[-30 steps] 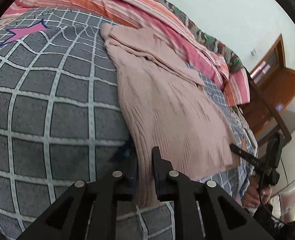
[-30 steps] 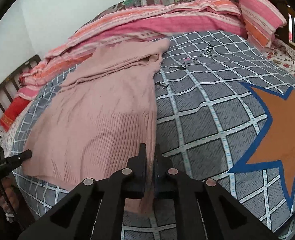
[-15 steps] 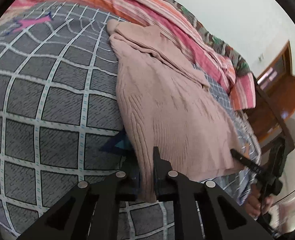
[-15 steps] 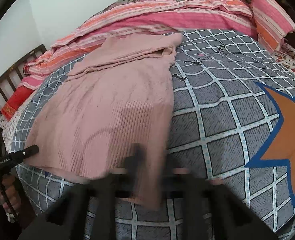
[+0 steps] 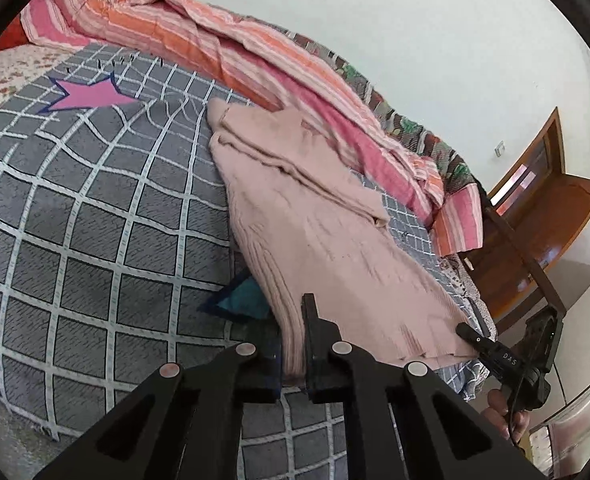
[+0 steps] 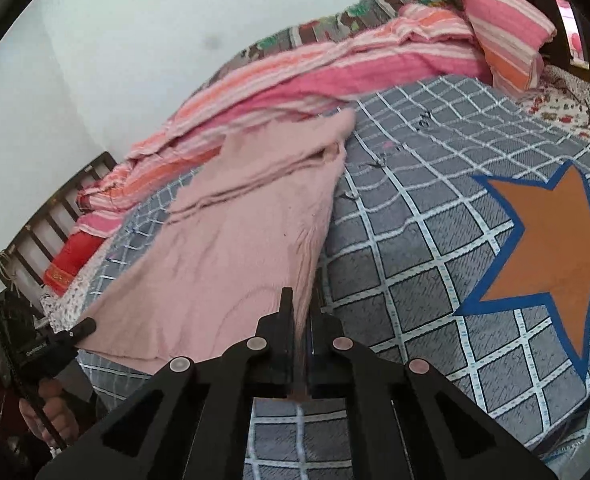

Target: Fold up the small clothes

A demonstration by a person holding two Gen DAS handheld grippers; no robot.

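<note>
Both grippers' jaws pinch the pink sweater on the bedspread.

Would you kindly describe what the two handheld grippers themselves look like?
Both the left gripper and the right gripper are matte black, with angular linkage arms joined by round silver rivets and flat, narrow jaws. Seen from the opposite camera, each has a black handle with small white lettering and a thin black cable.

White "DAS" lettering on right claw body
</note>
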